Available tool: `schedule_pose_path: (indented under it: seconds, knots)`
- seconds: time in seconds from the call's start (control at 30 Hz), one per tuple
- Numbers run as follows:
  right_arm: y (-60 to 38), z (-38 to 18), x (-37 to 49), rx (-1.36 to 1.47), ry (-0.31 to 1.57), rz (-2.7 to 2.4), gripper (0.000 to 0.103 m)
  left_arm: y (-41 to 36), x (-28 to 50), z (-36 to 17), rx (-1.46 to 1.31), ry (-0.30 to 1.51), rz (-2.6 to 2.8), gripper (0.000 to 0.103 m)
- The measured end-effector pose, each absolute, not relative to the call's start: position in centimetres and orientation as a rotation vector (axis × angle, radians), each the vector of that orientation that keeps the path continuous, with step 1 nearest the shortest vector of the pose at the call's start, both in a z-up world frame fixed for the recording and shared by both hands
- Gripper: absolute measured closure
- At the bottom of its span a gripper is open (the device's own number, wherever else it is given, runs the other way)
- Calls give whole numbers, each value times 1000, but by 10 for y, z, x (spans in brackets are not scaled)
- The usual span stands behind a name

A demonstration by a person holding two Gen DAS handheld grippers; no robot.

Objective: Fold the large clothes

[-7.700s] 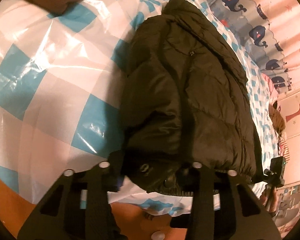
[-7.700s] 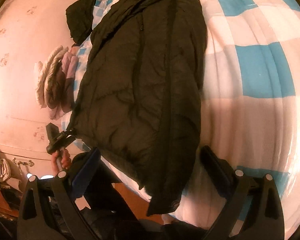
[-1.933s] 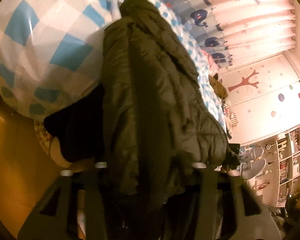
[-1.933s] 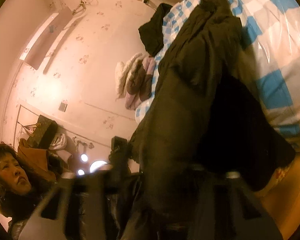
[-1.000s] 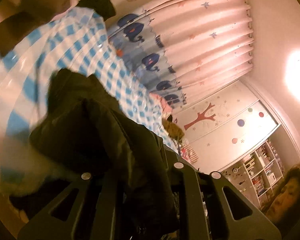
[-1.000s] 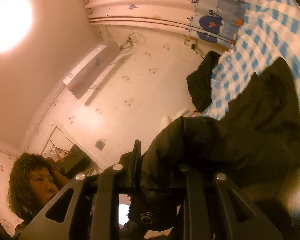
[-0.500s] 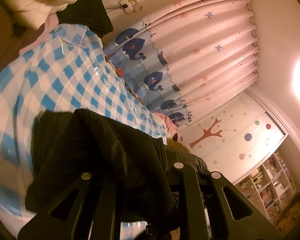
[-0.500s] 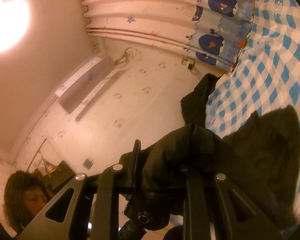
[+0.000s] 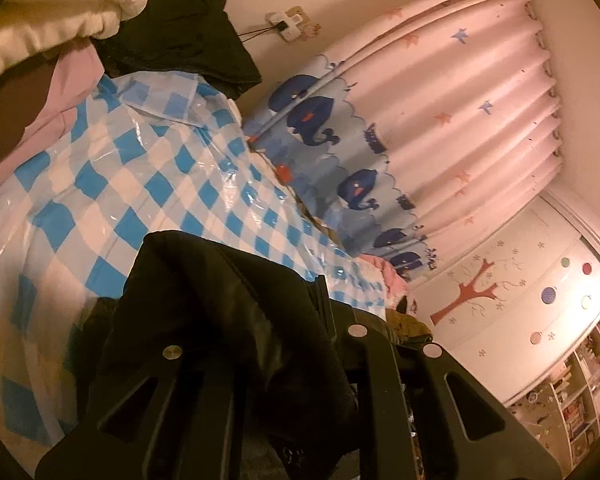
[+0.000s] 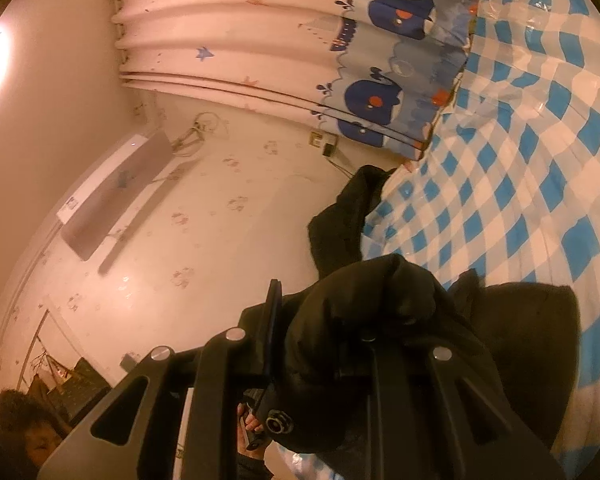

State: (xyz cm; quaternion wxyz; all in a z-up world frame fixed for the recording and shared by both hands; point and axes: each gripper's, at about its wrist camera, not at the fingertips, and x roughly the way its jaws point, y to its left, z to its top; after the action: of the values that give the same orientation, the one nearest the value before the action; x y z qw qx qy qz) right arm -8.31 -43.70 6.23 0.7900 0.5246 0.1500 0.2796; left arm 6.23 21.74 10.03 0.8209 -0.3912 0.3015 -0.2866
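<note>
A dark puffer jacket [image 9: 204,312] is bunched up and lifted over the bed with the blue-and-white checked plastic cover [image 9: 148,184]. My left gripper [image 9: 260,344] is shut on the jacket's hem, which drapes over its fingers. My right gripper [image 10: 320,344] is shut on the jacket [image 10: 380,320] too, with padded fabric bulging between and over its fingers. The jacket's far part [image 10: 532,320] rests on the checked cover [image 10: 520,160]. Both grippers point up and across the bed.
A whale-print curtain [image 9: 380,140] hangs behind the bed. A black garment [image 9: 180,28] and pale folded clothes [image 9: 60,8] lie at the bed's far left corner. A wardrobe with a tree picture [image 9: 520,280] stands at the right. An air conditioner [image 10: 112,196] hangs on the wall.
Both grippers have lifted the jacket's hem off the bed edge and carried it forward over the rest of the jacket. In the last half second the views tilted slightly further over the bed.
</note>
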Motion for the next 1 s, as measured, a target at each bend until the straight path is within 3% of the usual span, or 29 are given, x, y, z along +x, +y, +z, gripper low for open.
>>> schedule_pose_path:
  seconds: [0.6, 0.83, 0.97, 1.0]
  knots:
    - [-455, -14, 0, 1185, 474, 420, 82, 209, 141, 30, -806, 731, -449, 92]
    - [-462, -57, 25, 1219, 571, 318, 82, 196, 178, -23, -763, 840, -340, 90]
    - [-469, -82, 34, 1280, 629, 262, 74, 183, 198, -48, -718, 930, -302, 82]
    - [-472, -87, 35, 1304, 637, 256, 65, 181, 202, -52, -715, 955, -301, 77]
